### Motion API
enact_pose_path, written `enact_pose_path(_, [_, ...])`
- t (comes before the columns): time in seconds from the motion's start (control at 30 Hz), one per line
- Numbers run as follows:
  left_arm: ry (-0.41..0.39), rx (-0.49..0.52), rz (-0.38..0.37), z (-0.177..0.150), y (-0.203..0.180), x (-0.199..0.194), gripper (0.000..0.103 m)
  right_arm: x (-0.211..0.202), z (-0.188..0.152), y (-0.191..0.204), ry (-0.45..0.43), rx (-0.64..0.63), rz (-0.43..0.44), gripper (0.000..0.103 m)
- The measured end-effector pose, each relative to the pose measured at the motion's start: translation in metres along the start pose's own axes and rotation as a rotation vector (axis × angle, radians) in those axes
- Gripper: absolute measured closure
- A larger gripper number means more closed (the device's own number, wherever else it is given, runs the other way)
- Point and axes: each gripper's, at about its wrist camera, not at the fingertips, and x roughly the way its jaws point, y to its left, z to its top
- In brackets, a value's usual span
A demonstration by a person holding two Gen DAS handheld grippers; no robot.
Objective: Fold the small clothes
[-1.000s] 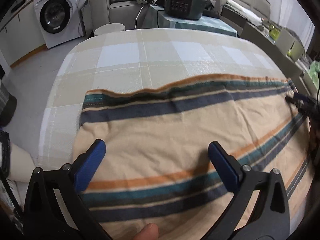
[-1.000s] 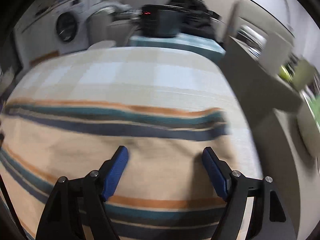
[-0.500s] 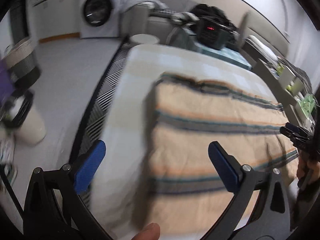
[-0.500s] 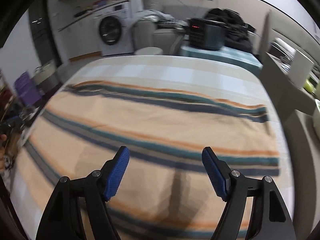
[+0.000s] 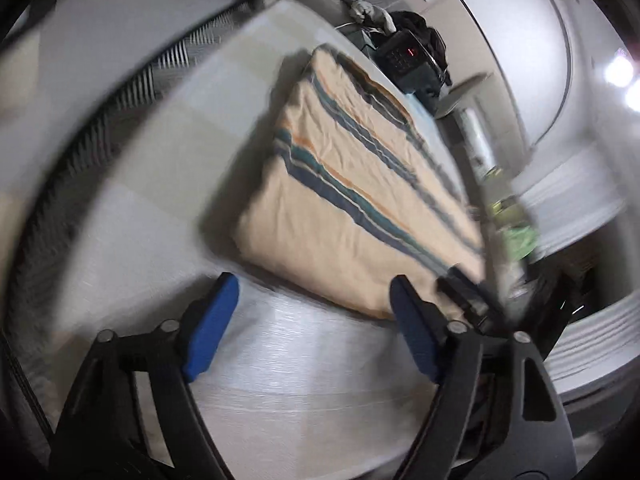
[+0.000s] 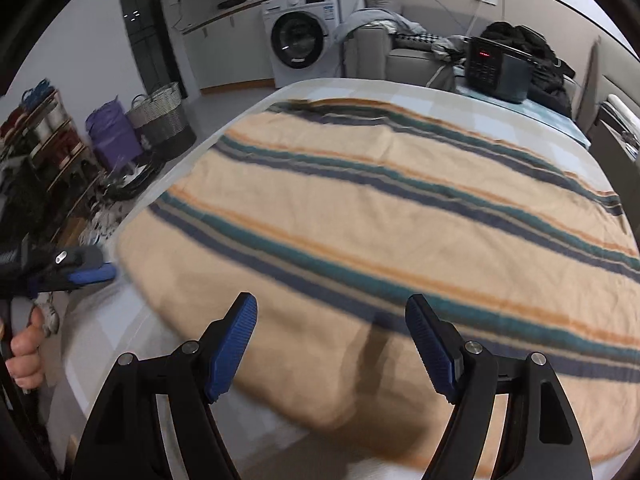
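A peach cloth with navy, teal and orange stripes (image 6: pixel 380 232) lies flat and folded on the pale checked table (image 6: pixel 500 112). In the left wrist view the cloth (image 5: pixel 352 184) is tilted and blurred. My left gripper (image 5: pixel 316 328) is open and empty over the bare table beside the cloth's left edge; it also shows at the left of the right wrist view (image 6: pixel 86 272). My right gripper (image 6: pixel 332 344) is open and empty just above the cloth's near edge.
A black appliance with a red display (image 6: pixel 496 68) stands beyond the table's far end. A washing machine (image 6: pixel 300 44), a sofa with clothes (image 6: pixel 400 40), baskets (image 6: pixel 160 116) and a purple bag (image 6: pixel 112 132) stand on the floor to the left.
Both grippers have pulled back from the cloth. My left gripper has swung left and tilted, off the cloth to its left edge. The right view has backed off and shows more of the cloth.
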Motion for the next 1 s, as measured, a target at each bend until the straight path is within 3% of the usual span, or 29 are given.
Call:
enact_pose_path(0.17, [-0.098, -0.119, -0.004, 0.011, 0.012, 0.007, 0.049, 0.000, -0.009, 0.022, 0.008, -0.033, 0.025, 0.025])
enact_pose_path(0.23, [-0.133, -0.136, 0.013, 0.014, 0.013, 0.009, 0.068, 0.000, -0.009, 0.031, 0.007, -0.060, 0.036, 0.025])
enact_pose_path(0.27, [-0.151, -0.142, 0.021, 0.013, 0.013, 0.009, 0.093, 0.000, -0.009, 0.039, 0.005, -0.078, 0.051, 0.025])
enact_pose_path(0.3, [-0.159, -0.144, 0.018, 0.014, 0.012, 0.009, 0.099, 0.000, -0.008, 0.044, 0.004, -0.095, 0.066, 0.025])
enact_pose_path(0.53, [-0.222, -0.039, -0.055, 0.022, -0.019, -0.013, 0.099, 0.018, -0.002, 0.105, -0.024, -0.240, 0.161, 0.025])
enact_pose_path(0.73, [-0.211, 0.001, -0.095, 0.024, -0.044, -0.016, 0.099, 0.040, 0.019, 0.119, -0.077, -0.205, 0.109, 0.028])
enact_pose_path(0.77, [-0.209, 0.008, -0.095, 0.026, -0.046, -0.016, 0.099, 0.044, 0.023, 0.118, -0.074, -0.187, 0.101, 0.033])
enact_pose_path(0.83, [-0.197, 0.024, -0.081, 0.025, -0.050, -0.016, 0.099, 0.051, 0.031, 0.111, -0.066, -0.143, 0.097, 0.088])
enact_pose_path(0.87, [-0.191, 0.031, -0.062, 0.026, -0.050, -0.017, 0.098, 0.052, 0.034, 0.107, -0.063, -0.126, 0.102, 0.096])
enact_pose_path(0.93, [-0.196, 0.042, 0.004, 0.026, -0.042, -0.020, 0.097, 0.044, 0.039, 0.093, -0.104, -0.051, 0.124, 0.097])
enact_pose_path(1.0, [-0.217, 0.018, 0.042, 0.026, -0.032, -0.027, 0.074, 0.033, 0.044, 0.075, -0.157, 0.047, 0.138, 0.097])
